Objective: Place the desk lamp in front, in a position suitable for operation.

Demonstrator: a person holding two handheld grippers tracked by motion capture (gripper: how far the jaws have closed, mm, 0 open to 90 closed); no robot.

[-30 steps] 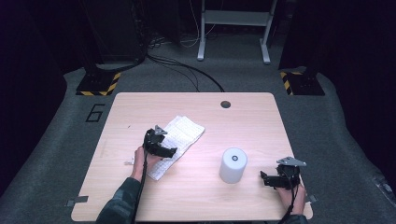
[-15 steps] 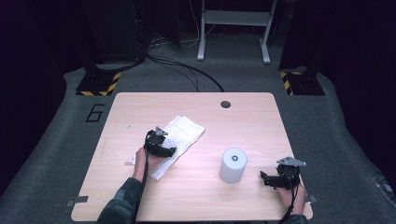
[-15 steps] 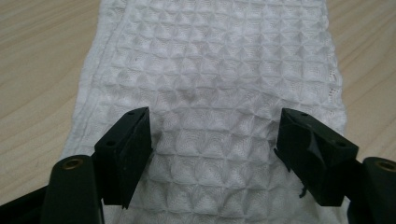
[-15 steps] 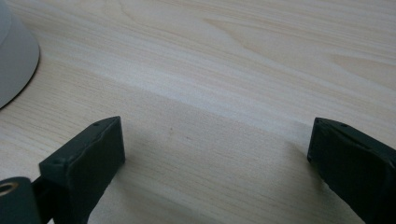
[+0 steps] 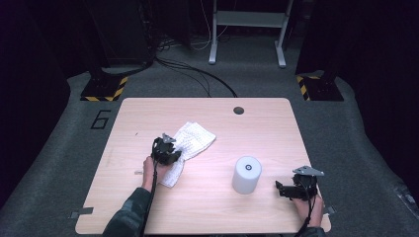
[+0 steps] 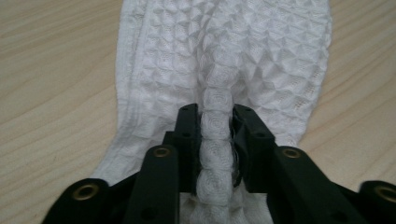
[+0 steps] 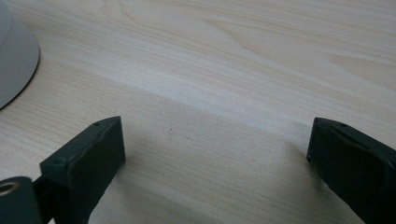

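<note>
A white waffle-weave towel lies crumpled on the left half of the wooden table. My left gripper sits on its near part; its jaws have just been closing and now pinch a raised ridge of the towel between the pads. A white paper roll stands upright right of centre. My right gripper rests near the table's front right, jaws wide apart over bare wood, with the edge of the roll at the far left of its view.
A dark round grommet hole sits near the table's far edge. Beyond the table are grey carpet, cables, a white metal stand and black stands with yellow-black striped bases.
In the high view both hands stay where they were. The towel and the roll have not shifted.
</note>
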